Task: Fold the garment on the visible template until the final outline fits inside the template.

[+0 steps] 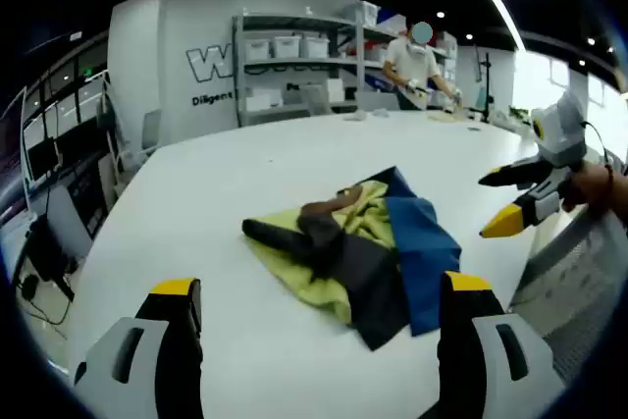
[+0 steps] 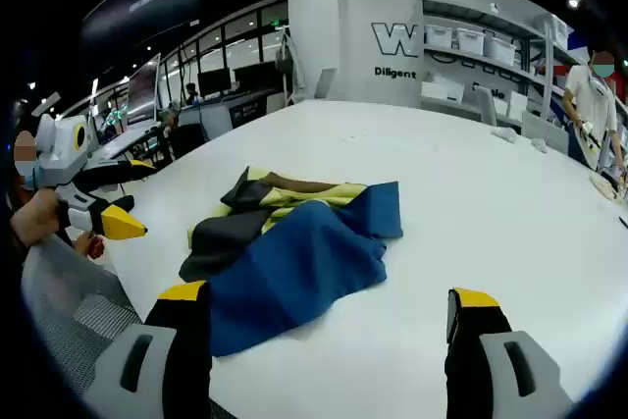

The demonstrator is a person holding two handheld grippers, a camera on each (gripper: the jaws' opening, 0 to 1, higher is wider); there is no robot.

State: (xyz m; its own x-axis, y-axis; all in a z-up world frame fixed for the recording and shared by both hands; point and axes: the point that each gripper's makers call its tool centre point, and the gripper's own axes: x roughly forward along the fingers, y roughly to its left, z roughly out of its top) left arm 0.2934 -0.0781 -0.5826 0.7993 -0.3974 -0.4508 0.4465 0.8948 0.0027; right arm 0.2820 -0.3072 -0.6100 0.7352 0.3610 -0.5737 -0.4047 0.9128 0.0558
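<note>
One crumpled garment (image 1: pixel 363 247) of blue, yellow and dark panels lies heaped mid-worktop (image 1: pixel 216 193). It looks light, limp and prone to slipping; pinching a loose blue corner seems best. Left gripper (image 1: pixel 319 306) and right gripper (image 2: pixel 329 316) are both wide open, empty.

Both views face the garment (image 1: pixel 358 252) from opposite sides, near.

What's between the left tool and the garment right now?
Just bare white table. In the left gripper view, the left tool is open short of the crumpled garment, touching nothing.
</note>
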